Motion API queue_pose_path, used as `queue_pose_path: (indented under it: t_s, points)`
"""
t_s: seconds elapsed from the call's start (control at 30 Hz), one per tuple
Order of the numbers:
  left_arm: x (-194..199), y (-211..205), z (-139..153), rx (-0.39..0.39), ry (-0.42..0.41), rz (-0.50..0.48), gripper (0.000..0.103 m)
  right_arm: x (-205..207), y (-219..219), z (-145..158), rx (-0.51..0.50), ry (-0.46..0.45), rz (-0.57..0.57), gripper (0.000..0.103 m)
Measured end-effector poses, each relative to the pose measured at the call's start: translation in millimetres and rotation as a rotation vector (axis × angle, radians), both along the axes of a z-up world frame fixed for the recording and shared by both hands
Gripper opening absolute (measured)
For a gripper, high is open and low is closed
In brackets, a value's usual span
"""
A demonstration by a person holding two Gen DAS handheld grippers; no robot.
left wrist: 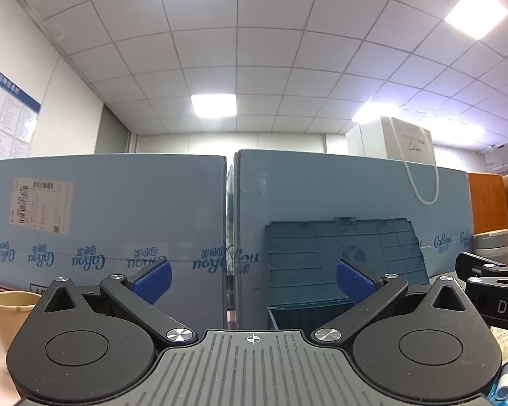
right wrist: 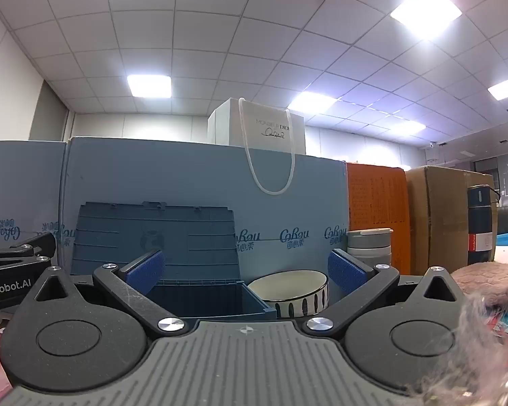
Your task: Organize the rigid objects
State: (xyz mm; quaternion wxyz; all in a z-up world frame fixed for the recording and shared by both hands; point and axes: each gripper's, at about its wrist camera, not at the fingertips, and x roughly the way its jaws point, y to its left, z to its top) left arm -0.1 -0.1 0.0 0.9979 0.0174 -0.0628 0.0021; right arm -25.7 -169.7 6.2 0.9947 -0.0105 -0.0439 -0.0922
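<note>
A dark blue plastic storage box [right wrist: 199,299] stands open with its lid [right wrist: 155,237] leaning back against light blue cartons; it also shows in the left wrist view [left wrist: 308,314]. A cream bowl with black stripes [right wrist: 289,292] sits just right of the box. My right gripper [right wrist: 245,272] is open and empty, facing the box and bowl. My left gripper [left wrist: 252,280] is open and empty, left of the box. The right gripper's body [left wrist: 491,291] shows at the left wrist view's right edge.
Light blue cartons [left wrist: 101,223] form a wall behind. A white paper bag [right wrist: 271,135] sits on top. A paper cup [left wrist: 8,314] stands at left. Grey stacked containers [right wrist: 369,247], an orange box [right wrist: 376,216], a cardboard box [right wrist: 447,216], a dark flask [right wrist: 481,226] and a fuzzy cloth [right wrist: 491,280] are at right.
</note>
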Motion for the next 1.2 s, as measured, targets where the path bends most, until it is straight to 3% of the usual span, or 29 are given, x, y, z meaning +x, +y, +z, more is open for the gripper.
queue_pose_path:
  t_s: [1.2]
  points:
    - [1.9, 0.7, 0.4, -0.012, 0.001, 0.002, 0.103, 1.0, 1.1, -0.5, -0.005, -0.004, -0.001, 0.103]
